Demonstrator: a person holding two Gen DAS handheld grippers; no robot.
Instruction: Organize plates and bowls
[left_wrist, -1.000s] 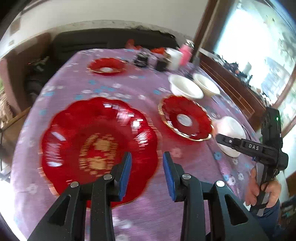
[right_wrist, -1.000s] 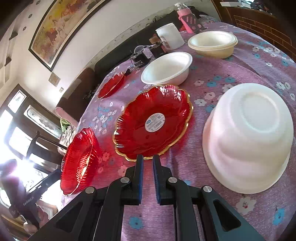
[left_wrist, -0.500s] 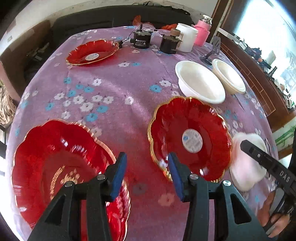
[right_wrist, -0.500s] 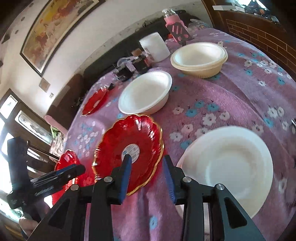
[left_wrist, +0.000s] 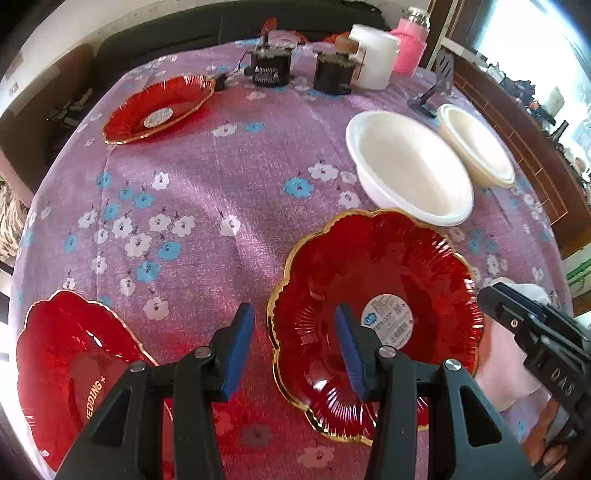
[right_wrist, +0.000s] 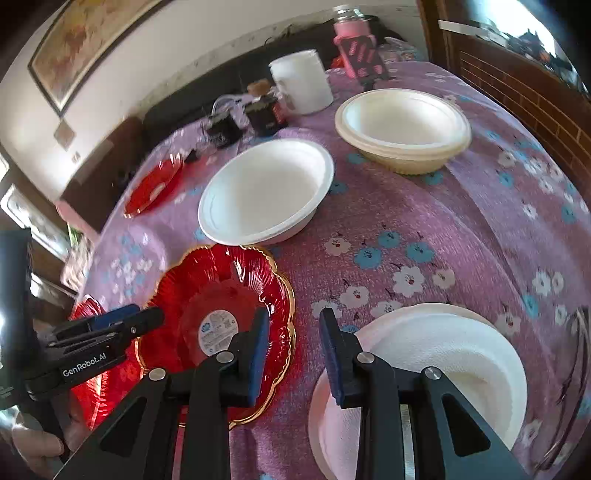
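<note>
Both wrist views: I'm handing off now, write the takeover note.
Left gripper: open, empty, straddling the near red plate's left rim.
Right gripper: closing, nothing between the pads, above the cloth between that plate and the near white bowl.
Other red plates: far and near-left.
Middle white bowl single; cream bowl stack behind.
Done: only the cream bowls look stacked. Left: gather plates, nest bowls.

Framed painting (right_wrist: 85, 40) above dark sofa (left_wrist: 177, 33).
</note>
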